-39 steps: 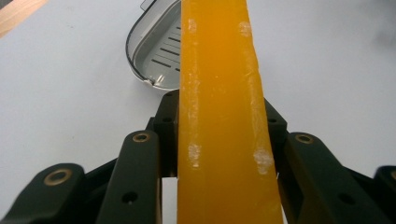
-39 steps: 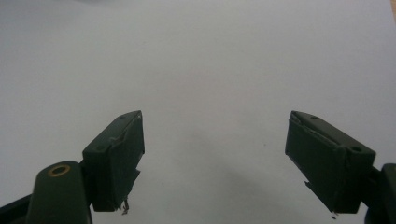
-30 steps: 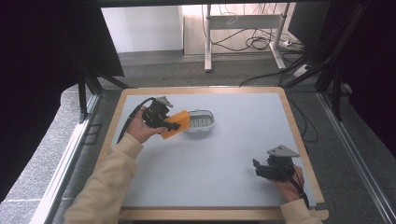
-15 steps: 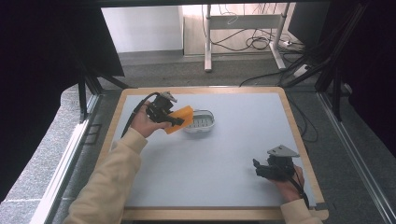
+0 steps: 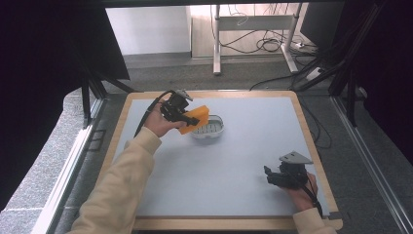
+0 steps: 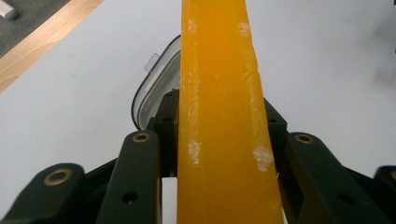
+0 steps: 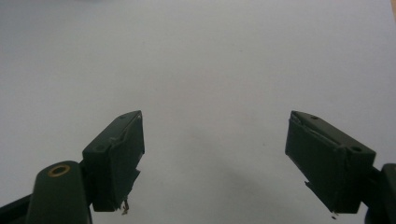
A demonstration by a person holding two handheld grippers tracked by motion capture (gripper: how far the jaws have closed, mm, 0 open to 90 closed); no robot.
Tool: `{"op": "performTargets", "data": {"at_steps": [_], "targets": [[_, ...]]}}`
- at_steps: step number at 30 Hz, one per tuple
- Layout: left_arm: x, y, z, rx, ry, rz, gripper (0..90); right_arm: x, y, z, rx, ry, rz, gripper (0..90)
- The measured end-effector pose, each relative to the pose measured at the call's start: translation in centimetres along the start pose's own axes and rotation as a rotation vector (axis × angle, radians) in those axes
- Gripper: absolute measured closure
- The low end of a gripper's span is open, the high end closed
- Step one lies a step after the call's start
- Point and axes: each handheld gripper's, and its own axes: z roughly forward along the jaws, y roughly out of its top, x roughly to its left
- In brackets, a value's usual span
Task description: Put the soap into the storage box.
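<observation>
One orange sponge [image 5: 195, 118] is pinched edge-on between the two jaws of the left gripper [image 5: 179, 111], held just above the rim of one white oval dish [image 5: 210, 130] at about 11 o'clock on the pale table [image 5: 243, 161]. In the left gripper view, the sponge [image 6: 224, 121] is seen clamped upright, the dish [image 6: 152, 88] behind it. The right gripper [image 5: 276, 176] is seen at 5 o'clock, well apart, its jaws spread wide over bare tabletop and gripping nothing. Two grippers are counted.
</observation>
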Motion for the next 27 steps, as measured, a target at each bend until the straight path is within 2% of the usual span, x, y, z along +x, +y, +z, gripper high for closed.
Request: {"op": "performTargets", "data": {"at_steps": [7, 27], "targets": [[0.0, 0.9, 1.0, -0.006, -0.027, 0.033, 62.0, 0.0, 0.0, 0.0, 0.002, 0.001, -0.001, 20.0], [0.5, 2.1, 4.5, 0.032, -0.074, 0.059, 62.0, -0.2, -0.1, 0.1, 0.005, 0.0, 0.005, 20.0]]}}
